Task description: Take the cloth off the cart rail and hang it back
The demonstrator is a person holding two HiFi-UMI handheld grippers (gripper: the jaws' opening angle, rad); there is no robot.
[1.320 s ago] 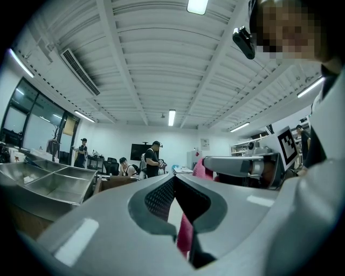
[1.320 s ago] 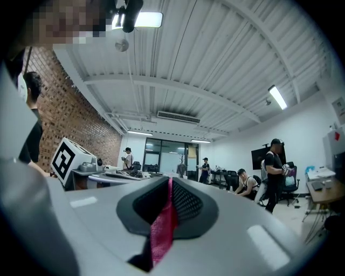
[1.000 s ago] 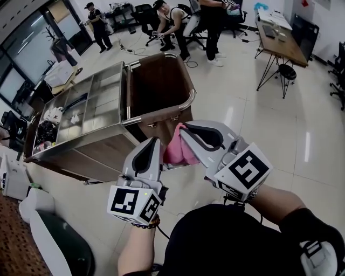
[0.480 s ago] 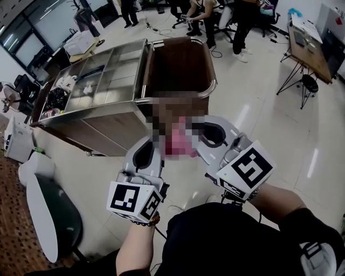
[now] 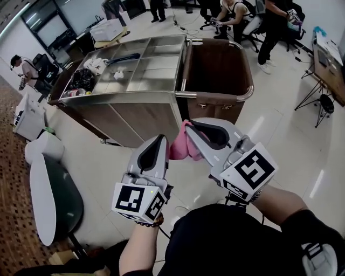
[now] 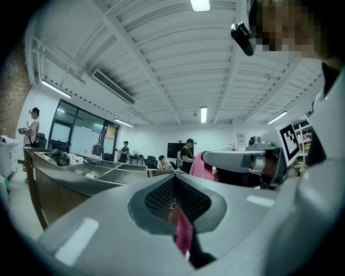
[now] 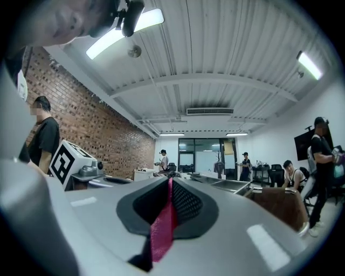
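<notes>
Pink cloth hangs bunched between our two grey grippers, off the curved chrome cart rail and on the cart's near side. Our left gripper is clamped on one fold of it, and our right gripper is pinched tight on another. The steel-topped wooden cart stands just beyond. Other people are far behind it.

Cart shared by all three views

Grey left tool, right tool, black shirt
</notes>
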